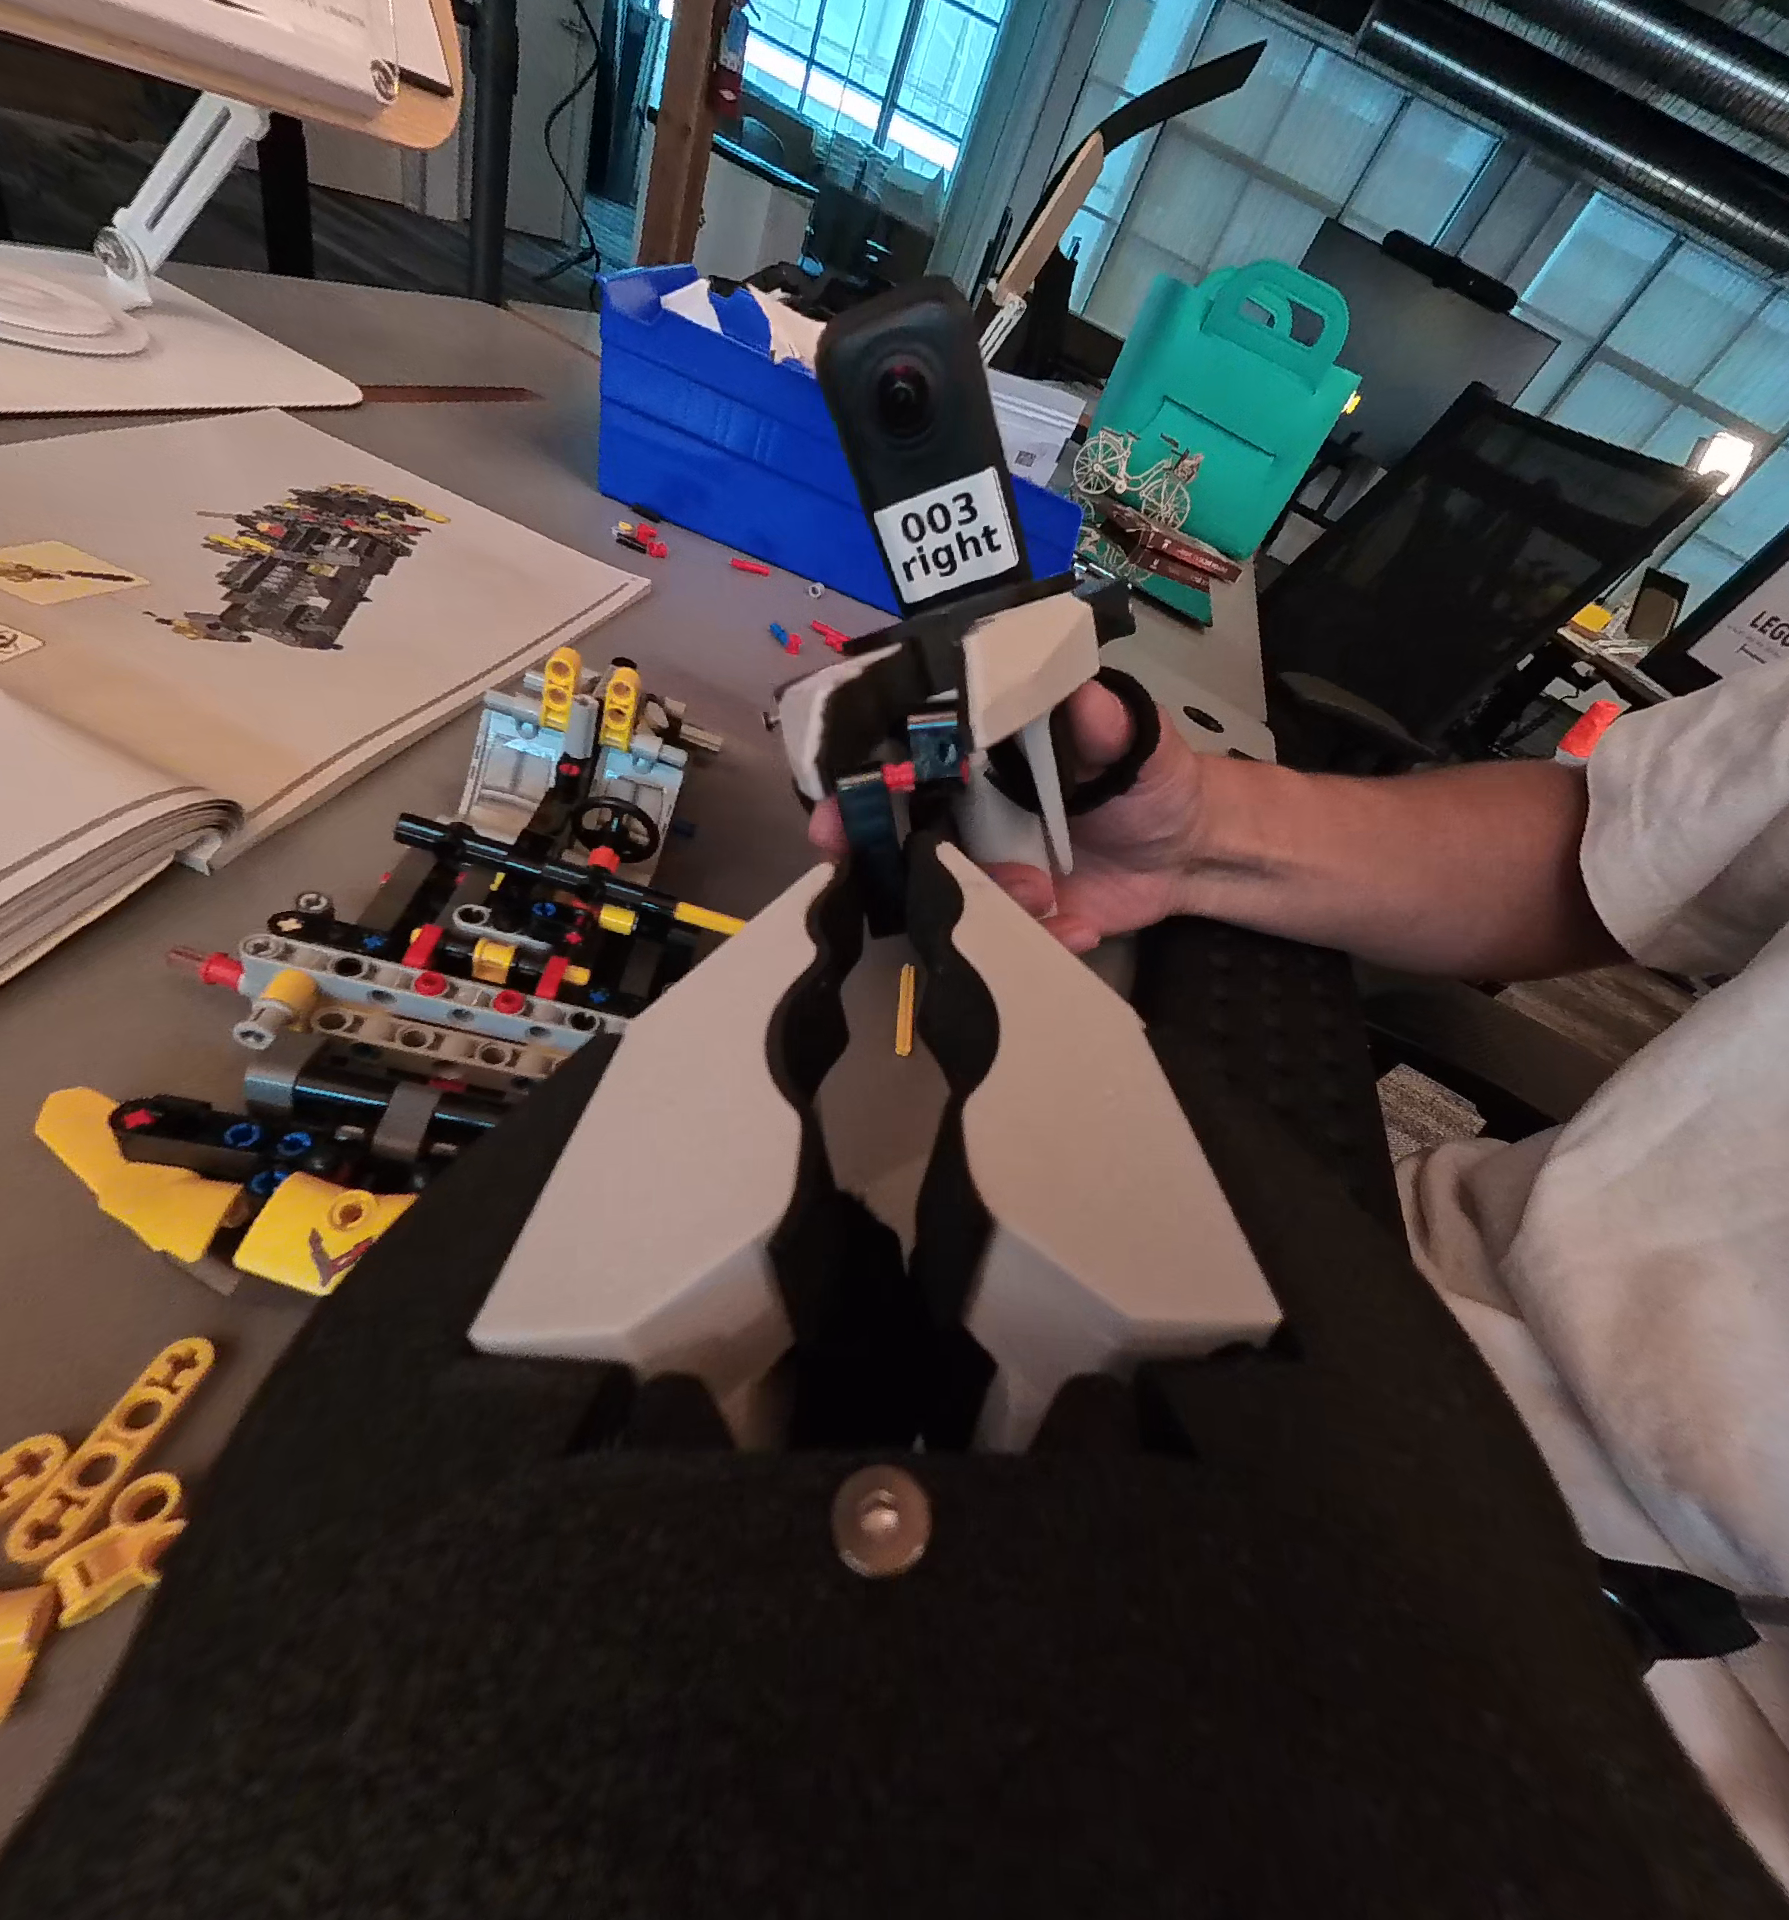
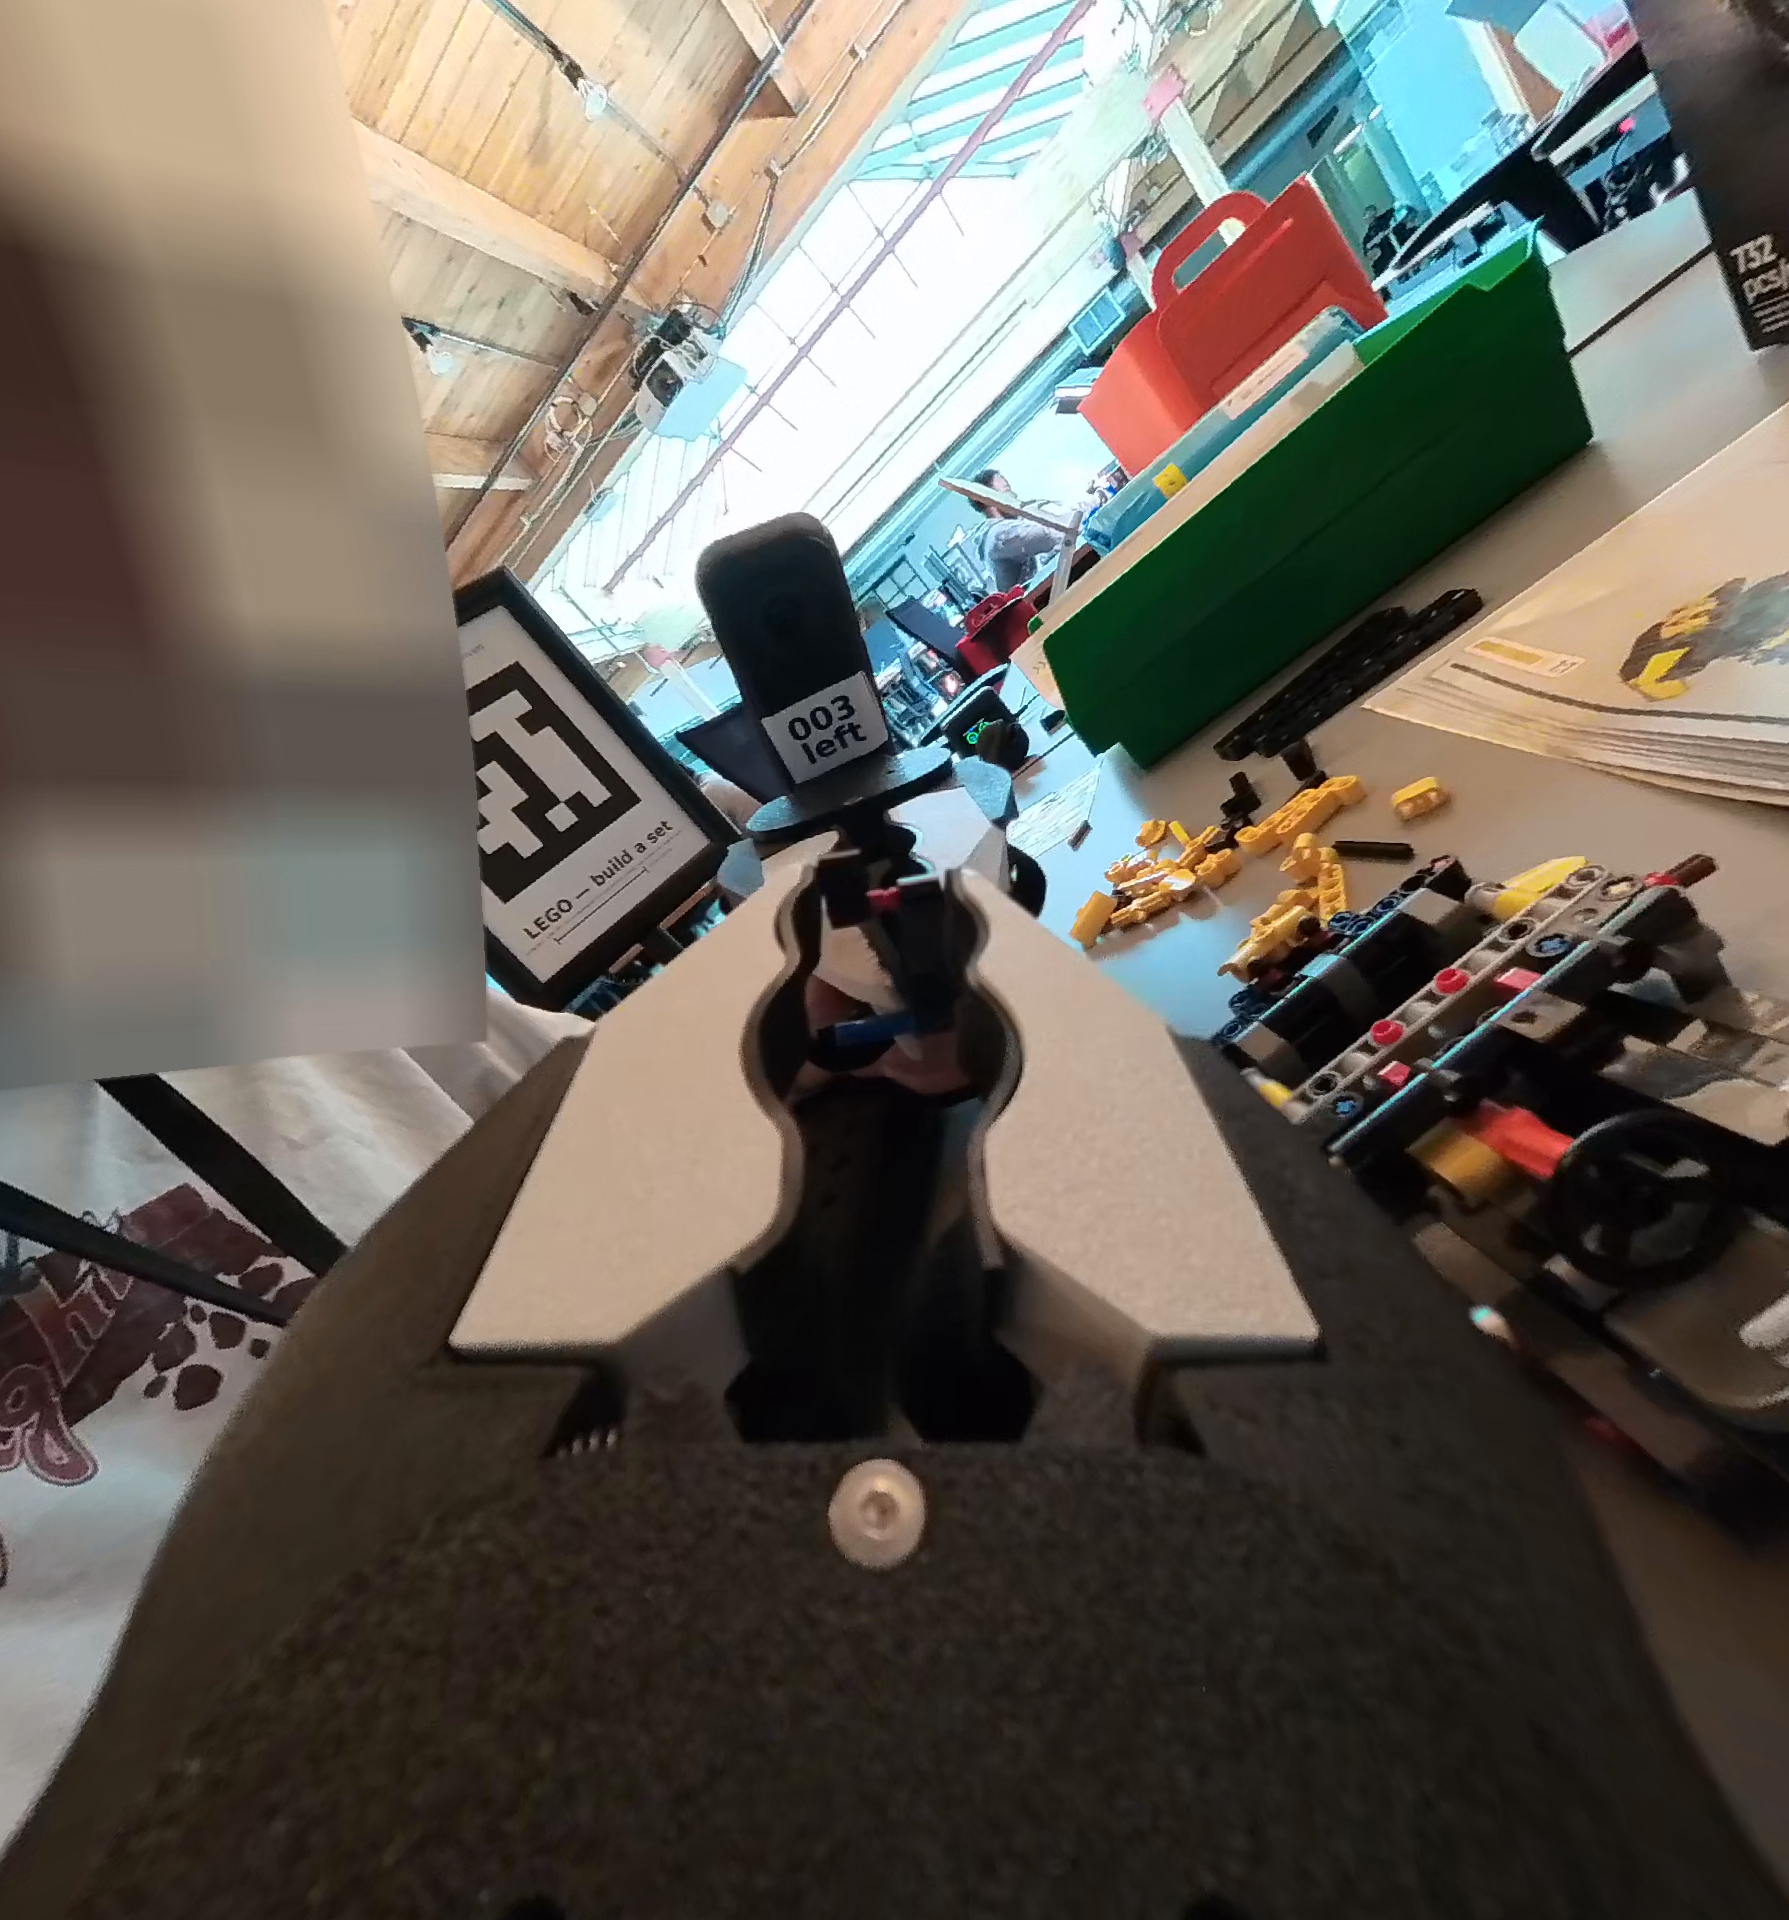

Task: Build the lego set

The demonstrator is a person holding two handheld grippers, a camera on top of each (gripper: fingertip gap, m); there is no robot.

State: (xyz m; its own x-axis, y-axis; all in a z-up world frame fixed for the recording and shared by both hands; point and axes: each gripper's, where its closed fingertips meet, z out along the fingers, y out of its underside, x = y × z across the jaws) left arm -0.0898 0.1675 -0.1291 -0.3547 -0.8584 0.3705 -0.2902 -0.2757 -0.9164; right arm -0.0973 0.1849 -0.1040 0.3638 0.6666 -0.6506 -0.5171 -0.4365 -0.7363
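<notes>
Evidently a small sub-assembly is being joined in mid-air, above the worktop [image 1: 724, 623]. The left hand-held gripper [image 1: 885, 883] has its fingers pressed together on the lower end of a black beam [image 1: 874, 831]. Facing it tip to tip, the right hand-held gripper [image 2: 885, 904] is closed on a small black piece [image 2: 926, 935] that carries a red pin [image 1: 898, 774] and a blue pin [image 2: 864, 1029]. Both grippers meet at these parts, so the step in hand looks like pushing the pin into a hole of the beam.

To the left of the left hand-held gripper, and below it, the half-built car chassis [image 1: 454, 966] lies on the worktop, with loose yellow parts [image 1: 59, 1496] nearer the camera and the open manual [image 1: 246, 582] beyond. A thin yellow axle [image 1: 905, 1008] shows between the left fingers; whether it is held or lies behind them I cannot tell.

Next, I judge, the pin must line up squarely with its hole, then be pressed straight in with both grips firm. A skewed push could twist the beam out of the pinch.
</notes>
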